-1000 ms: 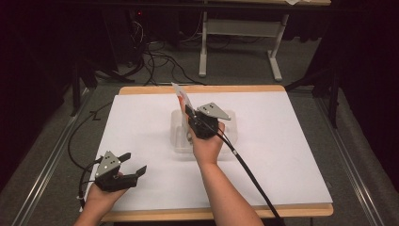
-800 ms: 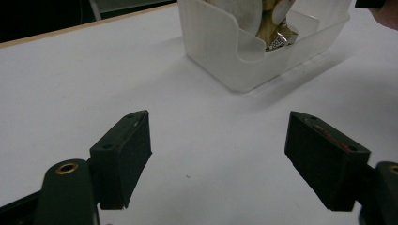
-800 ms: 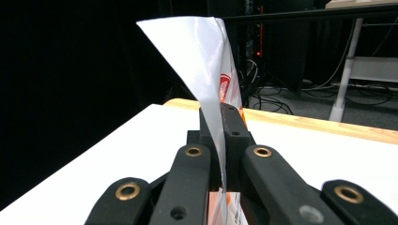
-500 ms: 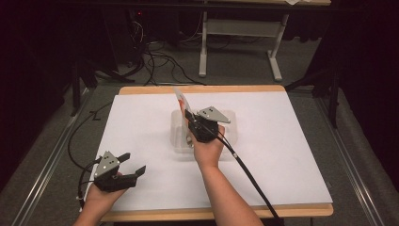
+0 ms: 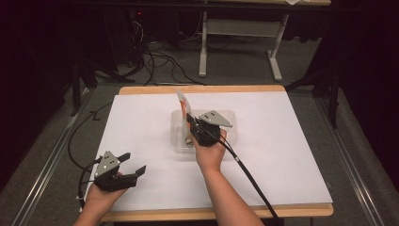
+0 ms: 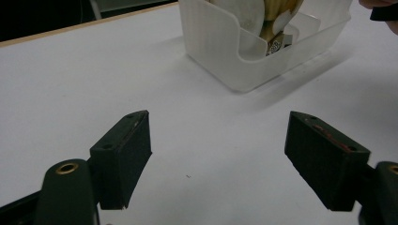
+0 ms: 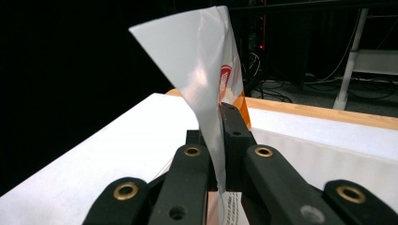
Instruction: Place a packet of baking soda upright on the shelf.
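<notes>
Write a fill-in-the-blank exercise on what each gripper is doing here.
The right gripper is shut on a thin, glossy white ____.
The left gripper has its jaws ____.
The clear plastic bin sits below the ____ gripper.
The left gripper rests near the white table's ____ edge.

Missing words: packet; open; right; front
</notes>
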Demonstrator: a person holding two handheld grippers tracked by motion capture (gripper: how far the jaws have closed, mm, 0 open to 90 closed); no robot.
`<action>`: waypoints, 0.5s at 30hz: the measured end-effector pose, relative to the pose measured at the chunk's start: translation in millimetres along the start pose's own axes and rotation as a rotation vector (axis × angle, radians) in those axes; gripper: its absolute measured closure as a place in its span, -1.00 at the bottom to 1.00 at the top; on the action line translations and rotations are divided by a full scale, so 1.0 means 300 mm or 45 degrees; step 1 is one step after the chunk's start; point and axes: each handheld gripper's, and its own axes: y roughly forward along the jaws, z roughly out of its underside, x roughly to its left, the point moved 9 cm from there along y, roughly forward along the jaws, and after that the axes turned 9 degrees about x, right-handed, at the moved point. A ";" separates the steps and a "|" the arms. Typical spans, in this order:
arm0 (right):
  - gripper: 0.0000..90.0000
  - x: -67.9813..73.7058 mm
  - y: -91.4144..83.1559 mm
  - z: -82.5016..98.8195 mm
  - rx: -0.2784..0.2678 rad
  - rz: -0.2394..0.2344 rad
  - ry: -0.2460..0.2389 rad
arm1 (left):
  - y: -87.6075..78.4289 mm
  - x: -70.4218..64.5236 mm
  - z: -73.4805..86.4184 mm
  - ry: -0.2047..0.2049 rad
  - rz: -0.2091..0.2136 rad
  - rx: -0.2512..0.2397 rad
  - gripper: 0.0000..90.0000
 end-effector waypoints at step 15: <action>1.00 0.014 -0.002 0.075 0.034 -0.006 -0.020 | -0.001 -0.001 -0.001 0.006 0.003 -0.001 -0.48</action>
